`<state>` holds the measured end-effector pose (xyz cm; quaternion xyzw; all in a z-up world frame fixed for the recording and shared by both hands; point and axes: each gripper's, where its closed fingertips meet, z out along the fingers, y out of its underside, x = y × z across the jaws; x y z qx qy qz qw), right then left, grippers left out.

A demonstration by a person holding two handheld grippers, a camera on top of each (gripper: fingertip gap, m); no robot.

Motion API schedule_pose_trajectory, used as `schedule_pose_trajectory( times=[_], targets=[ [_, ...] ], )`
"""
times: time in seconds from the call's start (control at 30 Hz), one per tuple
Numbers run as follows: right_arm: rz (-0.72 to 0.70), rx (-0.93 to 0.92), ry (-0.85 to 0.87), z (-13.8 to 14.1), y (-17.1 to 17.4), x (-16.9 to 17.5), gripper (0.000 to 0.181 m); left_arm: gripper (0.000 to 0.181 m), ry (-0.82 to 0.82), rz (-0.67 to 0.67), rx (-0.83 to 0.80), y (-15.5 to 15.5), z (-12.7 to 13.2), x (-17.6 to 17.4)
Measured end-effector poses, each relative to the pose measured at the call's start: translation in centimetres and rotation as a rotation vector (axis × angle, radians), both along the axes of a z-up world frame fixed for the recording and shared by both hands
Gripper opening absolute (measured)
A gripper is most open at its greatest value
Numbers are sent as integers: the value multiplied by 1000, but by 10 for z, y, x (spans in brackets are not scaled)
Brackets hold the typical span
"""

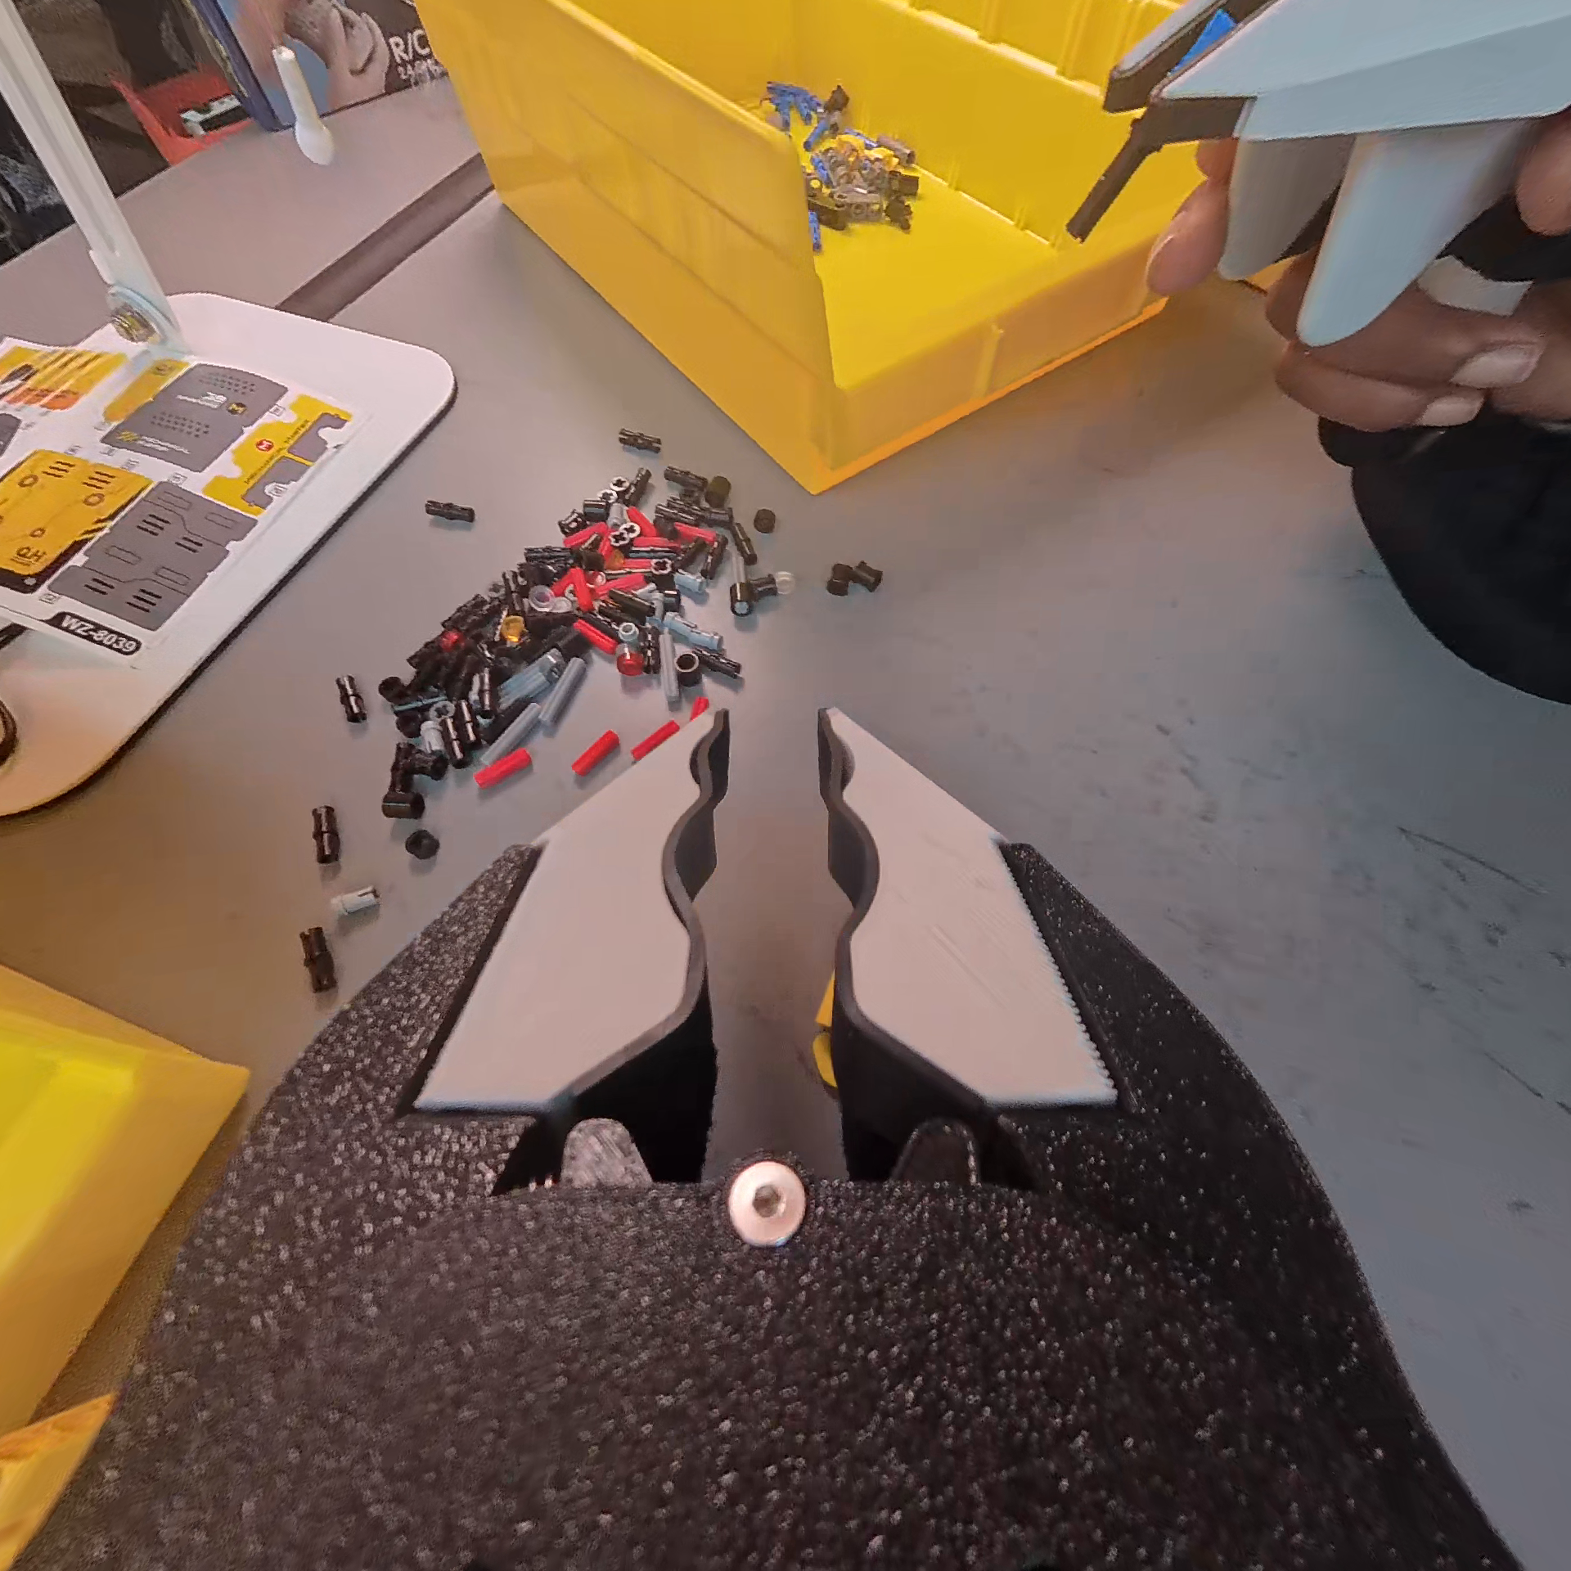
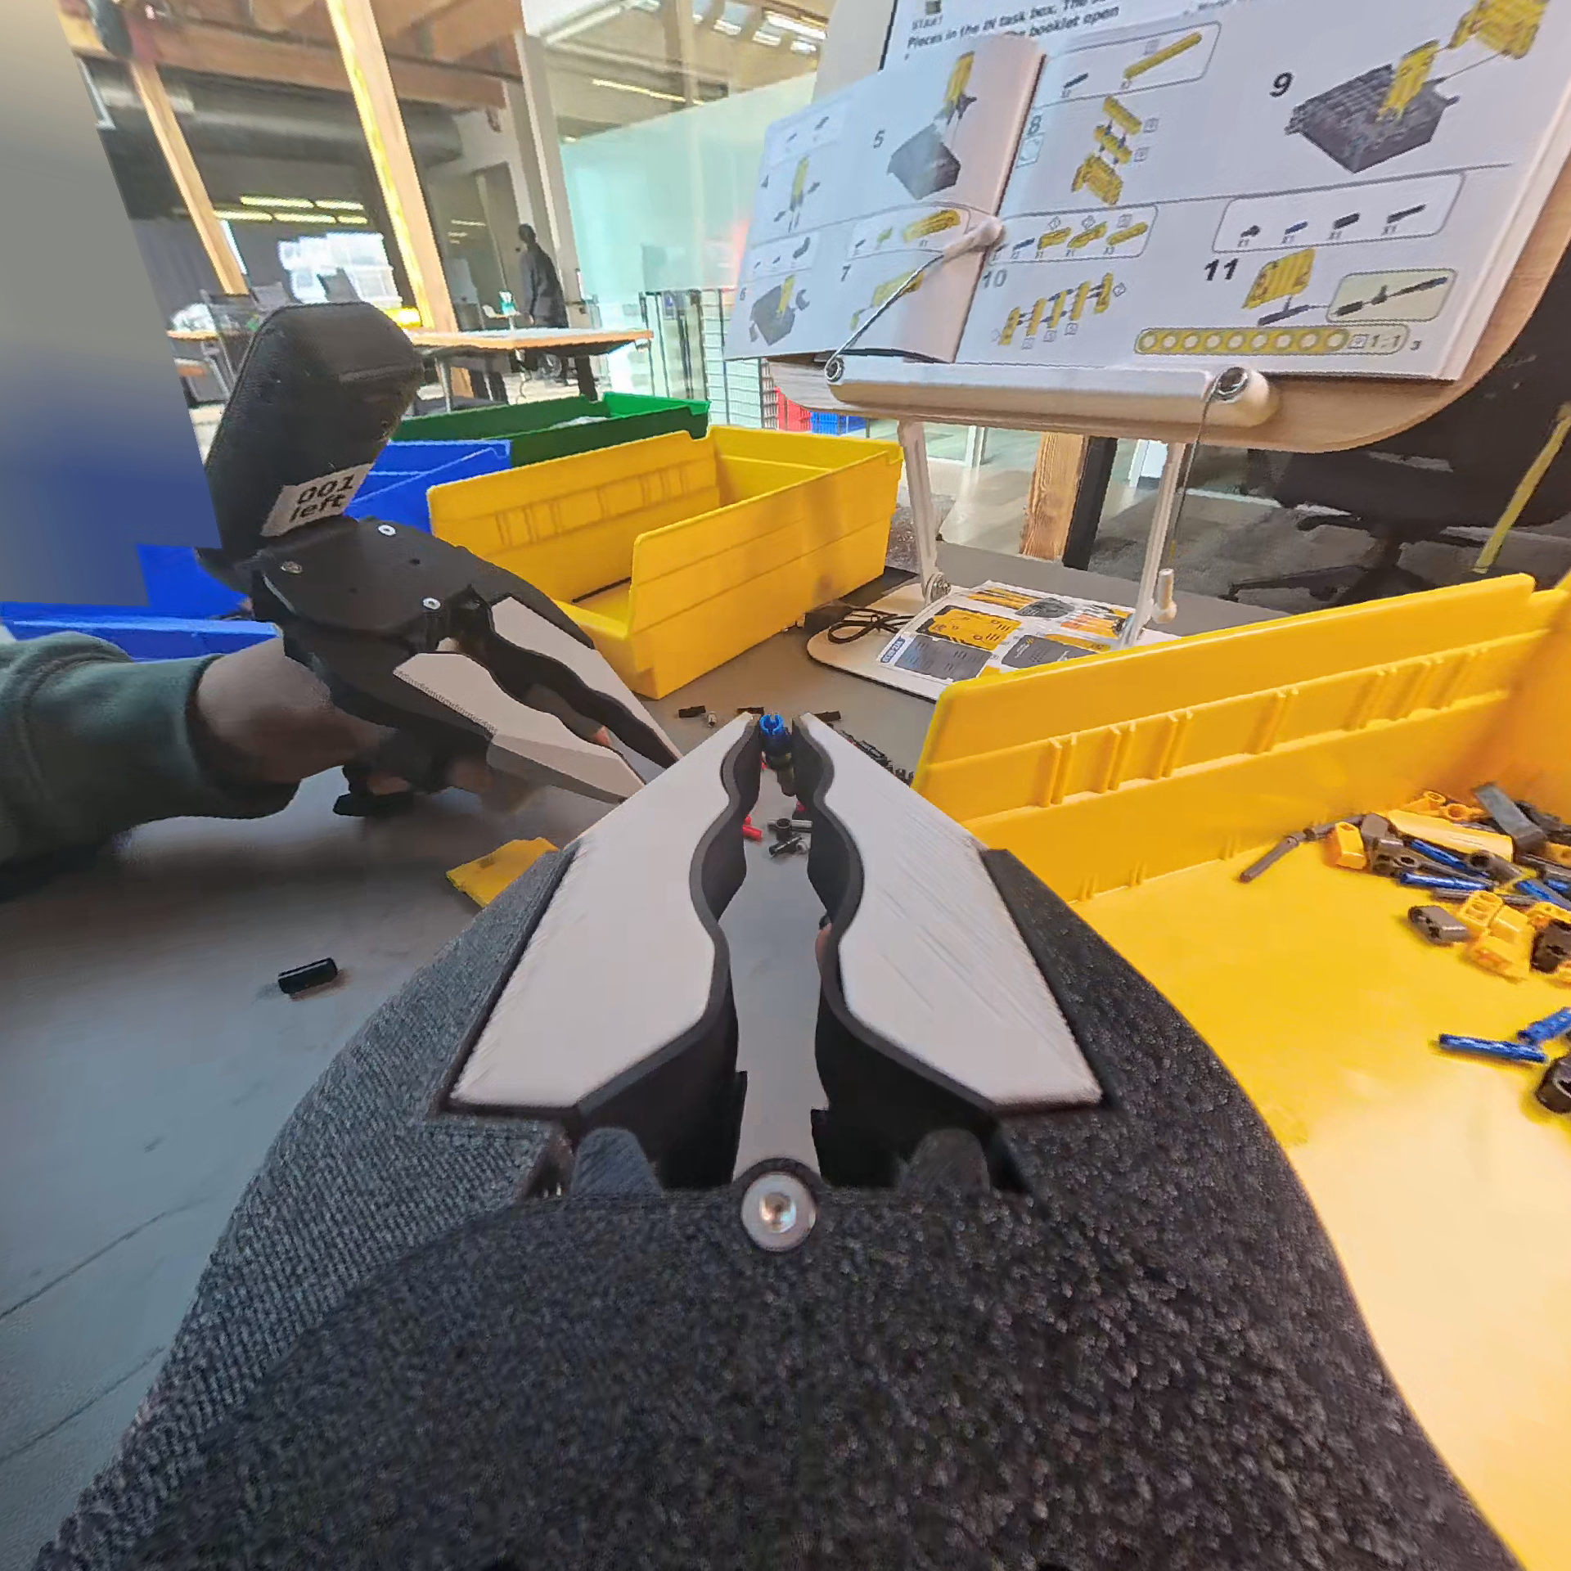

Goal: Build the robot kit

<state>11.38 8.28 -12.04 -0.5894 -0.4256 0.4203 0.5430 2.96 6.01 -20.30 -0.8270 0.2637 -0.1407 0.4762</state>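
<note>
My left gripper (image 1: pixel 774 723) is open and empty, low over the grey table, its tips just short of a loose pile of small black, red and grey pins (image 1: pixel 595 621). It also shows in the right wrist view (image 2: pixel 659 769), held in a hand. My right gripper (image 2: pixel 775 723) is shut on a small blue pin (image 2: pixel 772 729) at its tips, above the table beside a yellow bin (image 2: pixel 1190 731). In the left wrist view the right gripper (image 1: pixel 1131 110) hangs over that yellow bin (image 1: pixel 723 280), which holds blue, grey and yellow parts (image 1: pixel 850 170).
A white stand base with a sticker sheet (image 1: pixel 170 493) lies left of the pile. An open instruction booklet (image 2: pixel 1105 170) rests on the stand. A second yellow bin (image 2: pixel 680 544), blue bins (image 2: pixel 433 476) and a green bin (image 2: pixel 552 425) stand behind. A stray black pin (image 2: pixel 308 975) lies on the table. Across from one pair of fingers to the other is roughly 12 cm.
</note>
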Motion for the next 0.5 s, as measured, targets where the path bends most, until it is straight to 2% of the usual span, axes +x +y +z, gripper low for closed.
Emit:
schedule_pose_trajectory(
  times=[0.2,0.5],
  targets=[
    [-30,-12,2,0,7,4,6,17,18,77,-44,23,-6,-10],
    [-27,-10,-21,-3,7,2,6,13,80,173,-68,41,-15,-16]
  ],
)
